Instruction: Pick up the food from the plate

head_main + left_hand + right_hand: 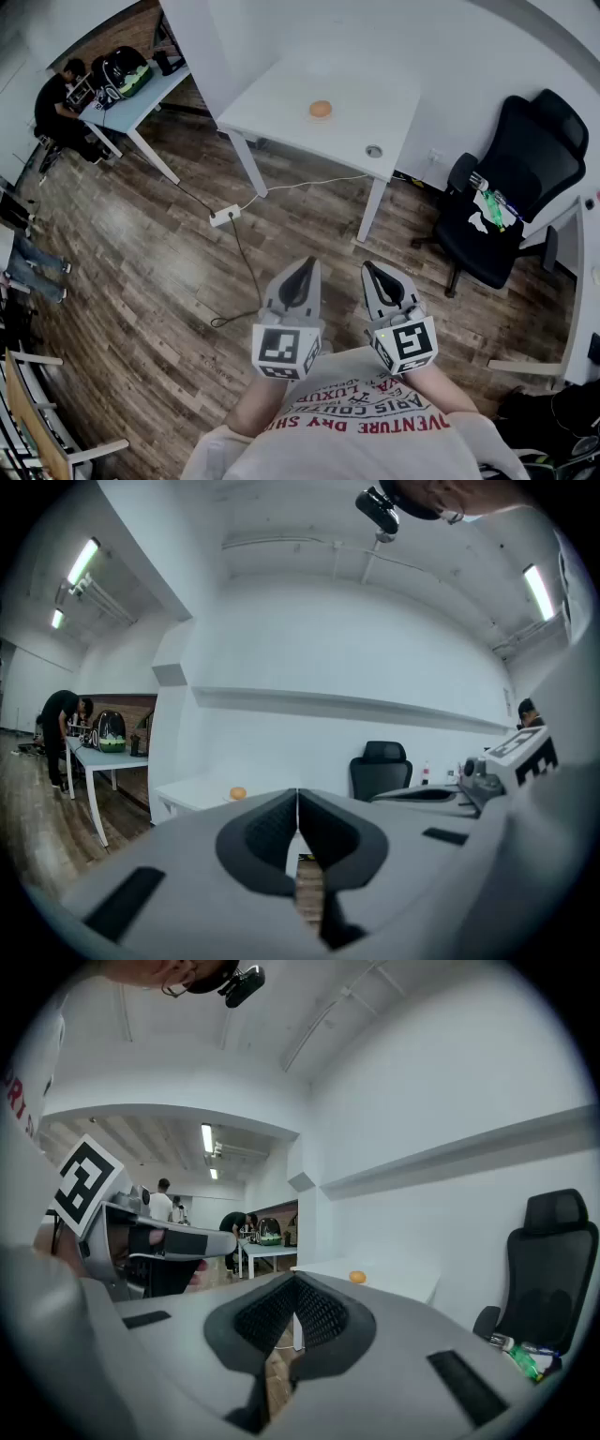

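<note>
A small round orange piece of food (320,110) lies on the white table (281,103) far ahead of me; any plate under it is too pale to make out. The left gripper view shows the food (238,793) small and distant, as does the right gripper view, where the food (357,1277) sits on the tabletop. My left gripper (303,266) and right gripper (374,272) are held side by side close to my chest, above the wooden floor and well short of the table. Both are shut with nothing between their jaws.
A black office chair (506,206) stands right of the table. A power strip (225,216) with cables lies on the floor between me and the table. At the far left, a person leans over a second table (131,94) with bags on it.
</note>
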`<state>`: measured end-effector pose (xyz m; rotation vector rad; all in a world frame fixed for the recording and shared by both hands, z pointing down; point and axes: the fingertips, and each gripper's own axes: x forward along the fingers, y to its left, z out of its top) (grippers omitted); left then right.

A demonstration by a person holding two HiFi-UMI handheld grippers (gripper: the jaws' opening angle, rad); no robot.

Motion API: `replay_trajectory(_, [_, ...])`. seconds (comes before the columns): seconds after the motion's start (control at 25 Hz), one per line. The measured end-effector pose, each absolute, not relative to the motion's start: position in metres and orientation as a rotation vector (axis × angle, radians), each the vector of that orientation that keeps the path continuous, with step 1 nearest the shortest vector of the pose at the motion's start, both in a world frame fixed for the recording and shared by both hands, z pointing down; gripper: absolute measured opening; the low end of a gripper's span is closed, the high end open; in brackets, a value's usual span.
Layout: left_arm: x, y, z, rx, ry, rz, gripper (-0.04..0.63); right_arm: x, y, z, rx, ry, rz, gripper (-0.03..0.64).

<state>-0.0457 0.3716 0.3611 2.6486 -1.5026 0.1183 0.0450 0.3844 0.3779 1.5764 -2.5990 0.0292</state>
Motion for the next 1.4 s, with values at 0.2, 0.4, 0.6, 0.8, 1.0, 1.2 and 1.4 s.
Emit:
replay_trajectory(0.2, [-0.044,0.367,0.359,2.653,-1.495,0.116,0.008,0.045,0.379,0.378,1.572,-2.593,0.036,0.005])
replay_trajectory(0.4, [-0.042,0.361,0.359,2.652,-1.490,0.117,0.008,0.045,0.374,0.377,1.562,-2.595,0.037,0.005])
replay_trajectory(0.6, [-0.045,0.354,0.362,2.649,-1.480,0.114,0.008,0.043,0.365,0.385,1.570,-2.589,0.129,0.005])
replay_trajectory(0.8, [-0.063,0.344,0.366,2.638,-1.477,0.116,0.008,0.029,0.357,0.392,1.572,-2.573,0.151,0.005])
replay_trajectory(1.0, [-0.084,0.333,0.373,2.629,-1.460,0.142,0.008,0.007,0.348,0.402,1.564,-2.554,0.189,0.005])
replay_trajectory(1.2, [-0.103,0.326,0.377,2.608,-1.454,0.136,0.008,-0.011,0.344,0.403,1.539,-2.542,0.194,0.005])
replay_trajectory(1.4, [-0.116,0.312,0.387,2.569,-1.483,0.136,0.008,-0.016,0.324,0.413,1.514,-2.532,0.201,0.005])
